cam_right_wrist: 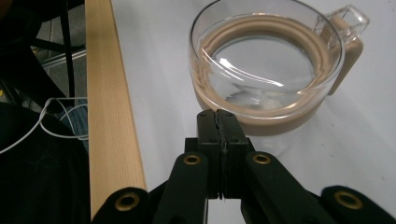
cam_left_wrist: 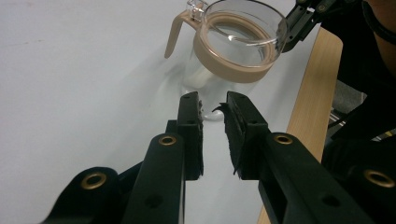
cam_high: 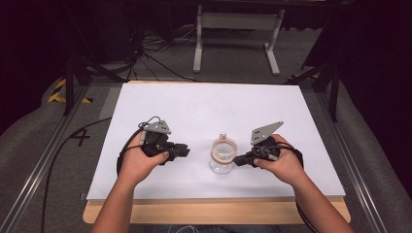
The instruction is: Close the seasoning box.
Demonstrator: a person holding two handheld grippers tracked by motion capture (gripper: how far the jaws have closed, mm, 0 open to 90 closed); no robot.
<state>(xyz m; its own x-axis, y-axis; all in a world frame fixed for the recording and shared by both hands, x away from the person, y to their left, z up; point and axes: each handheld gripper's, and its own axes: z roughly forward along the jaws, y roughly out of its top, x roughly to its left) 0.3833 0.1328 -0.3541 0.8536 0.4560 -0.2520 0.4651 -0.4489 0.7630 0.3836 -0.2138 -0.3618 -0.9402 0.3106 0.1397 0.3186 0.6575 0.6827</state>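
Both forearms enter from the near table edge, hands resting low on the white table (cam_high: 204,104). The left gripper (cam_high: 185,150) points right toward the glass jug (cam_high: 223,156), jaws slightly spread with nothing between them. The right gripper (cam_high: 237,159) points left, jaws pressed together, tips at the jug's beige collar. The jug stands upright between the grippers, its handle pointing to the far side
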